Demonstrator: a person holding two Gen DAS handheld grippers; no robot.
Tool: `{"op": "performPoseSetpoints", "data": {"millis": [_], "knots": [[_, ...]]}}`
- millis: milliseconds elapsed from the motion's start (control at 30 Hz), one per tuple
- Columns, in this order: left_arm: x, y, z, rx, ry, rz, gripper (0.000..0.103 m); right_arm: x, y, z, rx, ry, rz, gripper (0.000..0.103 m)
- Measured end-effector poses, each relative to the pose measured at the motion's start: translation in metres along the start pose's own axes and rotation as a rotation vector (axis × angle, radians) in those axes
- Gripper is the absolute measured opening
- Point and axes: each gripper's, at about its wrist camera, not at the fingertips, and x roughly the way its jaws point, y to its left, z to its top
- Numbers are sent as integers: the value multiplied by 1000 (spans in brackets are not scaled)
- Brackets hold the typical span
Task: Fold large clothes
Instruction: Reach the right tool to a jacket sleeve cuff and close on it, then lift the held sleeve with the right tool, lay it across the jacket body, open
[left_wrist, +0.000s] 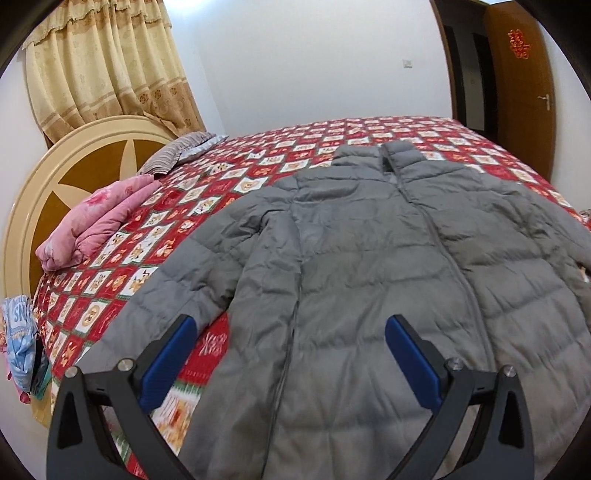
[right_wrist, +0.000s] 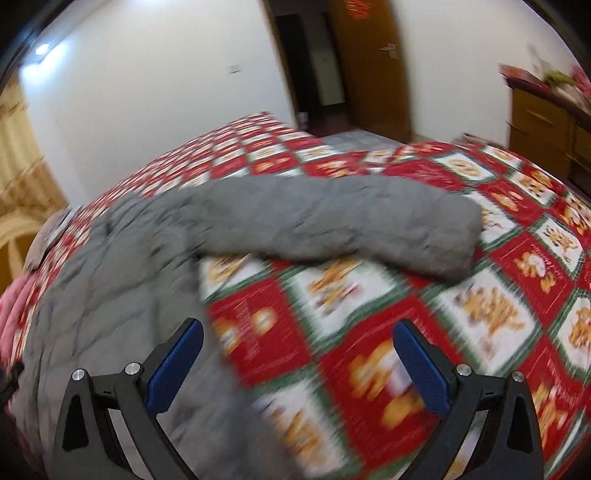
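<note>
Grey jacket (left_wrist: 369, 258) beneath both parted jaws

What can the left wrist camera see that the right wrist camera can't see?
Only the left wrist view shows the jacket's collar, the yellow curtain and the blue clothes hanging off the bed's edge. Only the right wrist view shows the sleeve's end stretched out sideways and a wooden dresser. Both show the grey jacket, the red patterned bedspread, the pink quilt, the door and open grippers holding nothing.

Bedspread (right_wrist: 369, 332) right of my jacket (left_wrist: 369, 258): bare, passable below its sleeve (right_wrist: 332, 229). Headboard side: pink quilt (left_wrist: 96, 221), pillow (left_wrist: 177, 155) obstruct.
</note>
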Motion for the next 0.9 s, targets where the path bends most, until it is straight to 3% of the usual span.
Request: {"op": "performPoseSetpoints", "data": {"millis": [133,333,400,467,533,600,700,900], "knots": [[24,3,13,-33,21,17,103,15,-38,30,105,-17,-109,102],[58,6,30,-67,51,51,103,45,-87,57,257,21,-167,100],[68,7,33,-68,65,63,103,56,-93,60,273,44,-154,84],[79,9,34,-69,81,76,103,63,-94,62,266,63,-149,79],[91,12,32,-64,104,93,103,67,-92,66,245,55,-143,66],[102,15,29,-72,133,97,103,70,-87,67,212,57,-130,38],[111,20,25,-94,167,82,103,69,-76,70,144,40,-115,28],[112,30,33,-88,133,90,103,53,-45,83,44,-41,-77,25]]}}
